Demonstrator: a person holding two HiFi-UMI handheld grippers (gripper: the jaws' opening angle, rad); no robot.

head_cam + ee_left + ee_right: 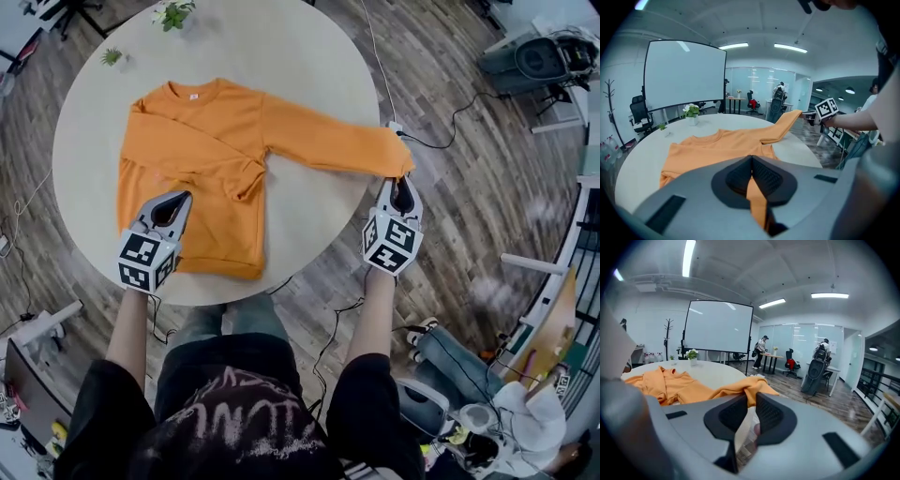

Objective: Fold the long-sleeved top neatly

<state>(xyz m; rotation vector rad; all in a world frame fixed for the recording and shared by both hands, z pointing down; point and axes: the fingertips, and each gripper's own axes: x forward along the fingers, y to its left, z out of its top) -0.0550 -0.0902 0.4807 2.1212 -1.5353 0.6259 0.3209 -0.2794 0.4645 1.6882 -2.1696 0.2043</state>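
At right of frame, right gripper (402, 190) clamps the sleeve cuff (396, 161); left gripper (172, 209), closed tight, pinches the top (211, 131) lower left (likely soft, limp: hold edges).

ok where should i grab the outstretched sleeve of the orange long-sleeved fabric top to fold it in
At the cuff, coming from the round pale table's right edge: the sleeve reaches straight out with its end overhanging there, free to pinch. The right gripper is clamped on it.

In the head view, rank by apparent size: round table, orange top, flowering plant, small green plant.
1. round table
2. orange top
3. flowering plant
4. small green plant, only slightly smaller
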